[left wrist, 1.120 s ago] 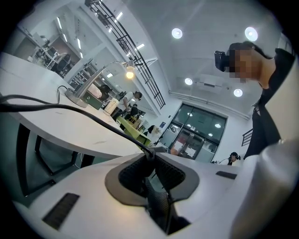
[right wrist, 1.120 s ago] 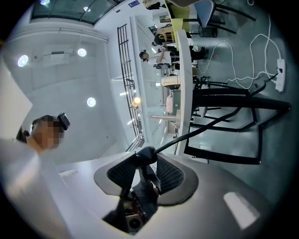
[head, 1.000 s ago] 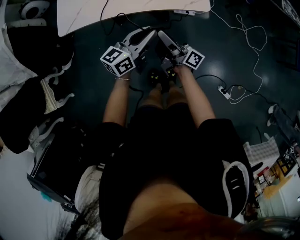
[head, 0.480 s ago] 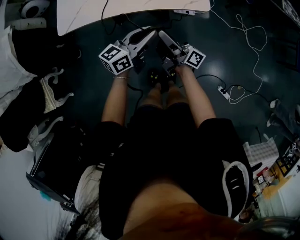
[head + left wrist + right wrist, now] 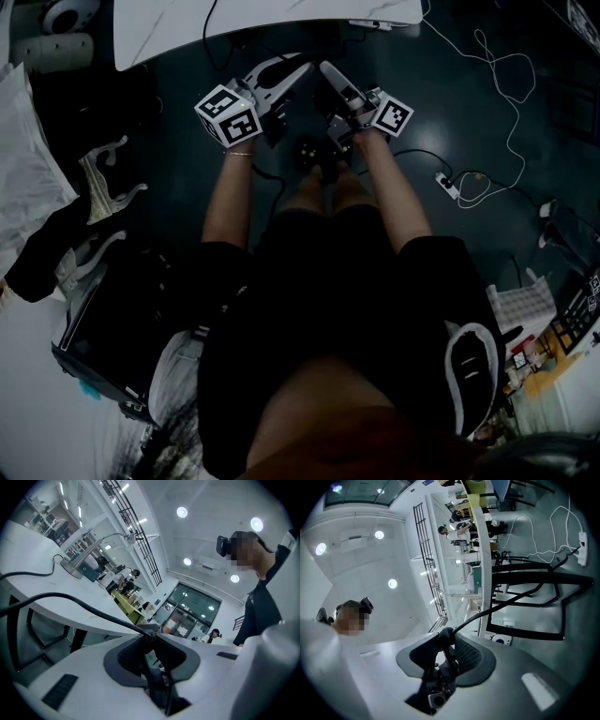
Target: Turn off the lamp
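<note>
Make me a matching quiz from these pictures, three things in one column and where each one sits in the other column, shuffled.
Things:
1. lamp
2. power strip
3. white cloth

Places:
A. on the dark floor, to the right of the person
B. at the left edge of the head view
C. standing on the white table

Pairs: 1-C, 2-A, 3-B
</note>
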A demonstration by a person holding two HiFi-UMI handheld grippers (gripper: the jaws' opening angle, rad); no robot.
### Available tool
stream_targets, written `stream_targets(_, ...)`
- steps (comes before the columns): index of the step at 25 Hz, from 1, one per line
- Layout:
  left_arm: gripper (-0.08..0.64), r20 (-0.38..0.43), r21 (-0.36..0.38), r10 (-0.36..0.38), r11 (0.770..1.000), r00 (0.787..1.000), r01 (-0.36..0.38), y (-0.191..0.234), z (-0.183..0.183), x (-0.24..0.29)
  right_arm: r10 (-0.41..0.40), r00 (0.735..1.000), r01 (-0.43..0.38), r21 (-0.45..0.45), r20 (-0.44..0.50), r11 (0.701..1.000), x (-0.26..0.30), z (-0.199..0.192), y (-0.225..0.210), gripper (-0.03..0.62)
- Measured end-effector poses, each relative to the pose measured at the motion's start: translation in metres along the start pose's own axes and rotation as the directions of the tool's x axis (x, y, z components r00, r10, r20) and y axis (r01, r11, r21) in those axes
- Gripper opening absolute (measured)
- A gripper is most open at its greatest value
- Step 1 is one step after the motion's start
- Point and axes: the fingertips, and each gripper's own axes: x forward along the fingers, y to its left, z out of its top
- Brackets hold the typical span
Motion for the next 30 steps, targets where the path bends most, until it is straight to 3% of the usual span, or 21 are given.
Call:
stream_targets(15, 0.078, -0.022, 0.12, 0.122, 0.986, 0.992, -0.118, 0.009, -0.012, -0.007, -0.107, 0.992, 0.099, -0.117, -0.07, 0.988, -0.001, -0.006, -0.005, 0.101)
stream_targets(20, 0.094, -0.044, 0.163, 0.197, 0.969, 0.979, -0.187, 0.017, -0.021, -0.01, -0.162, 0.982, 0.146, -0.148, -0.101, 0.978, -0.004, -0.01, -0.014, 0.103)
stream_targets(25, 0.112, -0.077, 0.24, 0.279, 0.937, 0.957, -0.254, 0.021, -0.031, -0.016, -0.182, 0.977, 0.166, -0.149, -0.107, 0.975, -0.008, -0.018, -0.018, 0.106)
stream_targets(30, 0.118, -0.069, 0.224, 0.323, 0.927, 0.944, -0.301, 0.023, -0.036, -0.024, -0.215, 0.968, 0.19, -0.183, -0.126, 0.965, -0.009, -0.025, -0.02, 0.106)
